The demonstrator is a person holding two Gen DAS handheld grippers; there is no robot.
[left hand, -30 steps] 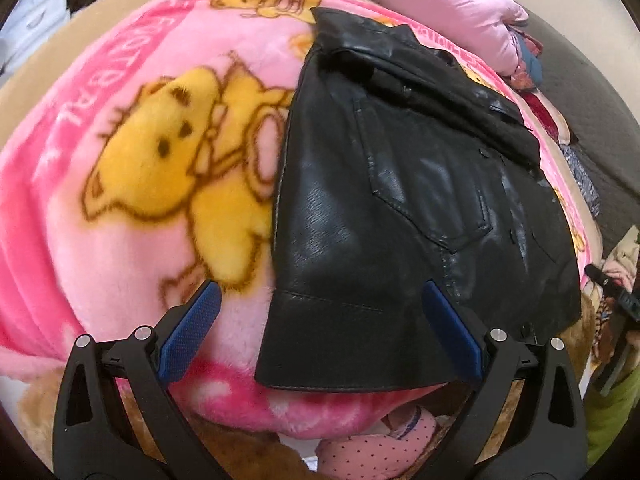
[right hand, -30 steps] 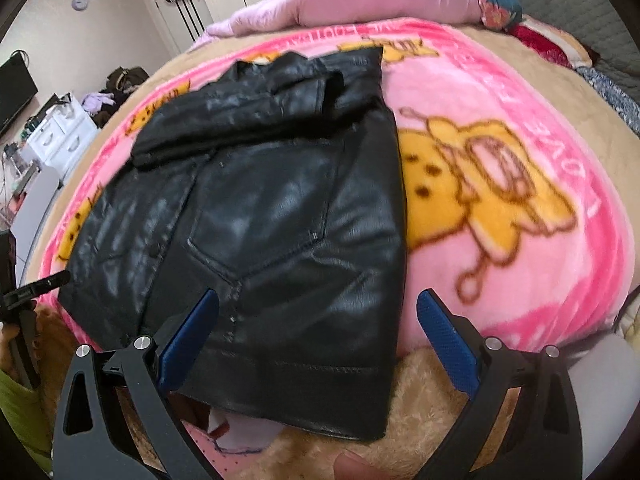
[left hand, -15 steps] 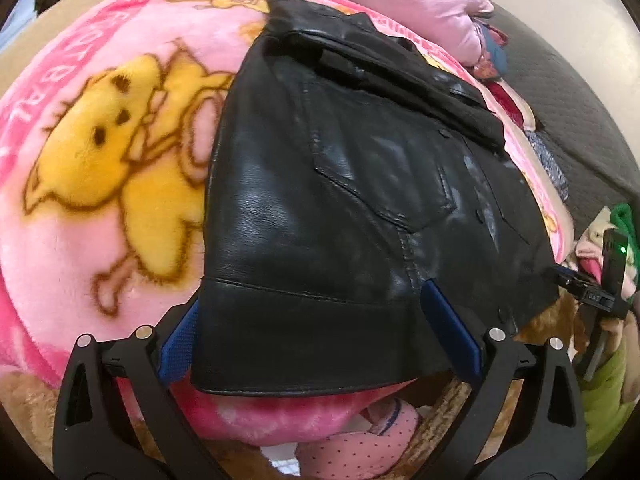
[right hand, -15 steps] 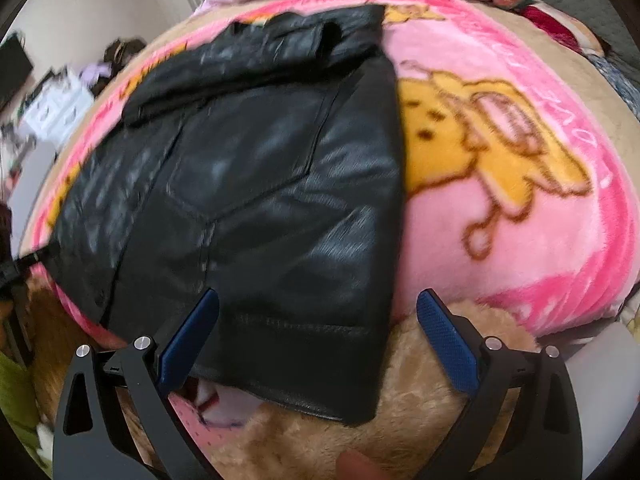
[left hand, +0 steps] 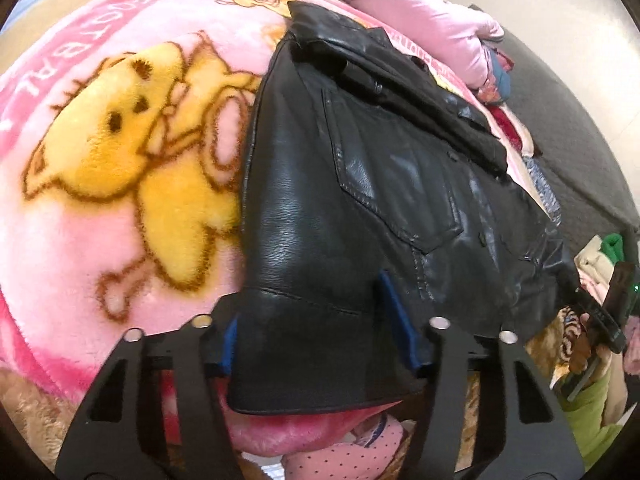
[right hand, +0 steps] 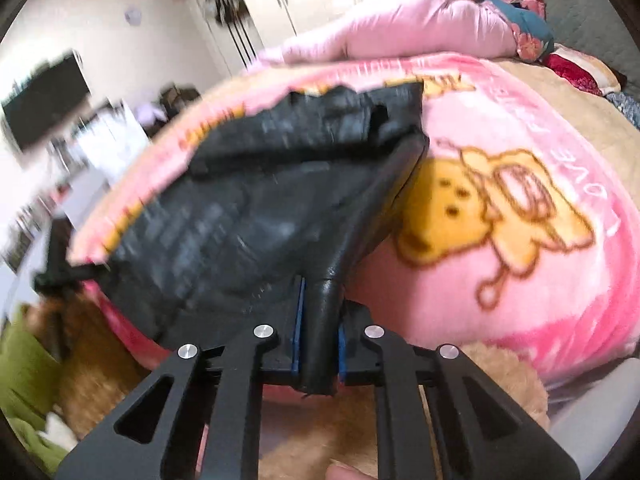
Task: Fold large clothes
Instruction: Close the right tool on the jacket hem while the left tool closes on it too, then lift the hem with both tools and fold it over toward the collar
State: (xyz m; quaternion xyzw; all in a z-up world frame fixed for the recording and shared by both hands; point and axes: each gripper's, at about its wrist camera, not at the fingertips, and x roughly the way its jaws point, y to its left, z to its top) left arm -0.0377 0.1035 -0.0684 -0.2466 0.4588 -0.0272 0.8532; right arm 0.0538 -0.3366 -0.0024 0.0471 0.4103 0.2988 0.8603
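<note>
A black leather jacket [left hand: 360,168] lies on a pink bear-print blanket [left hand: 120,152], its hem at the near edge. My left gripper [left hand: 316,328] straddles the jacket's left hem corner; its blue pads [left hand: 396,320] are partly closed around the leather with a gap still showing. In the right wrist view my right gripper [right hand: 318,344] is shut on the jacket's right hem corner [right hand: 324,320], which is bunched between the blue pads and raised off the pink blanket [right hand: 520,240]. The jacket [right hand: 260,208] is blurred there.
A pale pink quilt [left hand: 420,8] and folded clothes lie at the bed's far side. A brown fuzzy blanket [right hand: 480,368] hangs below the near edge. A TV [right hand: 44,100] and white drawers stand at the left. The other gripper [left hand: 608,312] shows at the right.
Both grippers moved in onto the jacket's hem. The right one closed on the right corner and lifted it. The left one narrowed around the left corner.
</note>
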